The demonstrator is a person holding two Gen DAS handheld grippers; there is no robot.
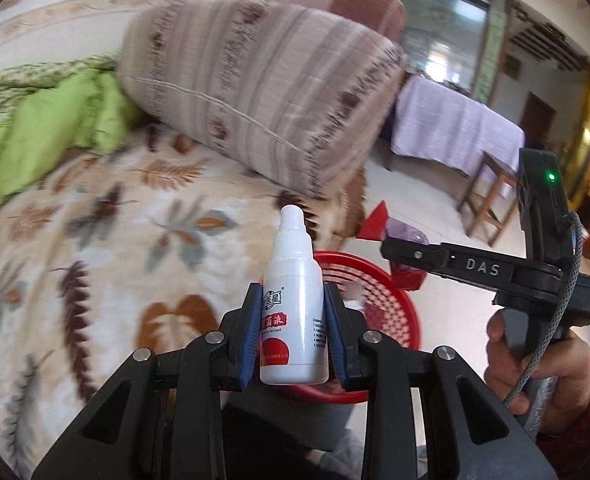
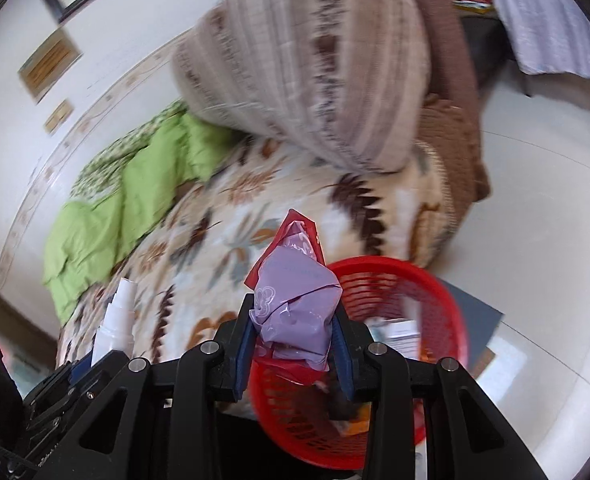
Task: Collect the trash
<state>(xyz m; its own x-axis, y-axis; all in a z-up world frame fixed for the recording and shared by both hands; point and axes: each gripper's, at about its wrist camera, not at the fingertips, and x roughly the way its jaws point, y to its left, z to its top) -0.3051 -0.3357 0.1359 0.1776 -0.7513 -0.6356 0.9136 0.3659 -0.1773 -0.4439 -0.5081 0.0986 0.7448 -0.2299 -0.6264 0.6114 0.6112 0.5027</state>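
Observation:
My left gripper (image 1: 293, 294) is shut on a small white plastic bottle (image 1: 295, 320) with a red label, held upright over the edge of the bed. The bottle (image 2: 115, 320) also shows at the lower left of the right wrist view. My right gripper (image 2: 293, 312) is shut on a crumpled purple and red wrapper (image 2: 295, 296), whose sides touch both blue pads. In the left wrist view a hand holds that gripper (image 1: 403, 254) at the right, with the wrapper (image 1: 405, 232) at its tip. A red mesh basket (image 2: 415, 280) stands on the floor just below both grippers, and its rim (image 1: 391, 308) shows behind the bottle.
The bed's leaf-patterned blanket (image 1: 115, 240) lies left of the basket, with a striped bolster (image 1: 255, 92) and a green quilt (image 1: 35, 132) on it. Some trash (image 2: 399, 332) lies inside the basket. A table with a lilac cloth (image 1: 455, 124) and a wooden stool (image 1: 491, 200) stand across the pale floor (image 2: 535, 220).

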